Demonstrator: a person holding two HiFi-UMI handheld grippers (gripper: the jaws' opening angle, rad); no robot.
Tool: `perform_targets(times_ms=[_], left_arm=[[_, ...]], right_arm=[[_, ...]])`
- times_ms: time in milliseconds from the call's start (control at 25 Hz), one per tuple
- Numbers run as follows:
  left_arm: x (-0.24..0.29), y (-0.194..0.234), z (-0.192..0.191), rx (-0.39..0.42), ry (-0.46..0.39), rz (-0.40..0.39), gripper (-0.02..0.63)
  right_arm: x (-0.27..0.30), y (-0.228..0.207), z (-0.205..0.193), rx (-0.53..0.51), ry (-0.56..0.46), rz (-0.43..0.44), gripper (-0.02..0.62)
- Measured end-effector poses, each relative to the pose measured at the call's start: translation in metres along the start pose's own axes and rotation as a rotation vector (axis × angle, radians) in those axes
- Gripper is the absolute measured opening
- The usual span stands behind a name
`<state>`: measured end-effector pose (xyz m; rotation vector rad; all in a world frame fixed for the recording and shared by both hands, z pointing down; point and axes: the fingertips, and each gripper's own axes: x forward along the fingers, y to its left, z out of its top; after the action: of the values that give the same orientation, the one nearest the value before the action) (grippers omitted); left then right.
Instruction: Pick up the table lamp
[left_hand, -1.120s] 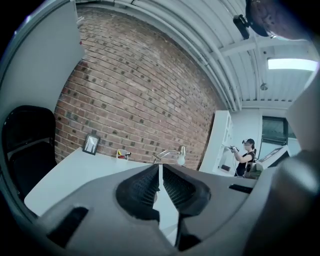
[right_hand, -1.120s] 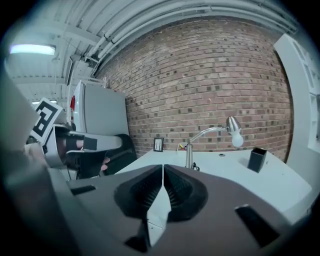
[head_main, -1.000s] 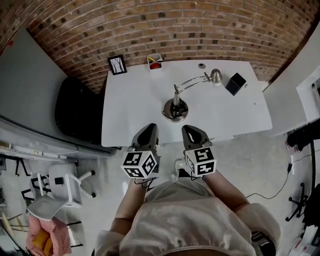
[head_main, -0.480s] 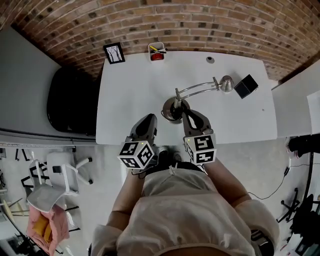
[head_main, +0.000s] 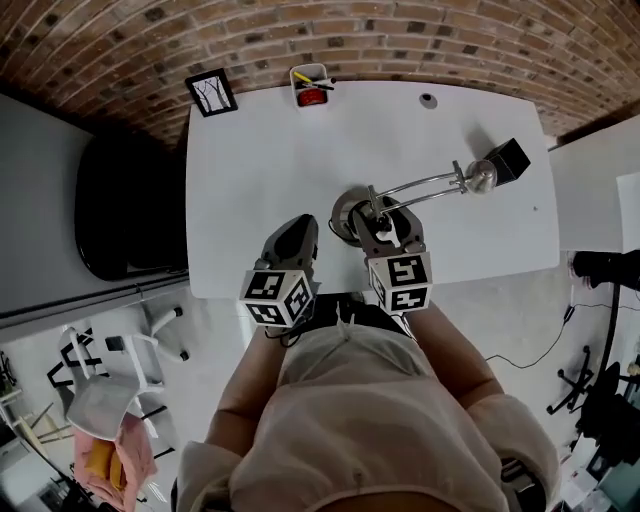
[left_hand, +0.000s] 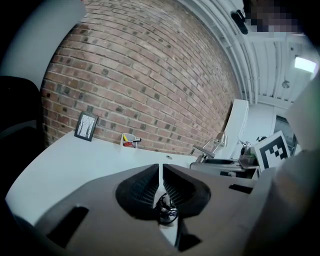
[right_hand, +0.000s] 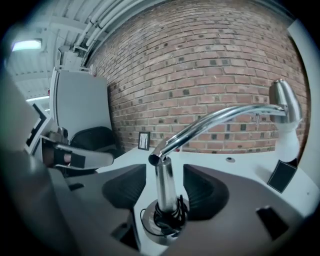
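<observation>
The table lamp has a round chrome base (head_main: 345, 212), a short upright post (right_hand: 165, 187) and a curved chrome arm that ends in a small head (head_main: 484, 176). It stands near the front edge of the white table (head_main: 260, 170). My right gripper (head_main: 386, 222) is at the lamp's base; its jaws are opening, and the post stands between them with a gap on each side (right_hand: 165, 182). My left gripper (head_main: 297, 234) hovers over the table's front edge, left of the lamp, shut with nothing in it (left_hand: 161, 175).
At the table's back edge stand a small framed picture (head_main: 211, 92) and a white cup of pens (head_main: 311, 86). A black box (head_main: 510, 156) sits by the lamp head. A black chair (head_main: 115, 210) stands left of the table, against the brick wall.
Both grippers have moved forward from in front of the table to over its front edge. The right jaws, shut before, now stand apart around the lamp's post.
</observation>
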<state>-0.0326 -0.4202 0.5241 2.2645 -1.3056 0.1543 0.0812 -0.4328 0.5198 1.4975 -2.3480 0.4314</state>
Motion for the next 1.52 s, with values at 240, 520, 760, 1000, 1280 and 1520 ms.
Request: perform_targets(times_ms=[240, 520, 760, 1000, 1280, 1520], left_arm=[[0.014, 0.016, -0.032, -0.027, 0.086, -0.015, 0.037], [0.026, 0.024, -0.055, -0.057, 0.140, -0.023, 0.037], [0.033, 0.032, -0.060, -0.064, 0.164, -0.021, 0.037], [0.036, 0.038, -0.071, -0.095, 0.191, -0.008, 0.037], [0.046, 0.031, -0.116, -0.255, 0.302, -0.052, 0.037], [0.060, 0.013, -0.147, -0.381, 0.403, -0.125, 0.219]], right_arm=[[0.028, 0.000, 0.009, -0.030, -0.063, -0.014, 0.215], [0.049, -0.001, 0.008, -0.035, -0.075, -0.016, 0.213], [0.053, -0.005, 0.014, -0.073, -0.107, -0.051, 0.101], [0.052, -0.003, 0.018, -0.103, -0.111, -0.064, 0.028], [0.051, 0.000, 0.024, -0.117, -0.097, -0.027, 0.025], [0.048, -0.013, 0.024, -0.075, -0.067, -0.022, 0.025]])
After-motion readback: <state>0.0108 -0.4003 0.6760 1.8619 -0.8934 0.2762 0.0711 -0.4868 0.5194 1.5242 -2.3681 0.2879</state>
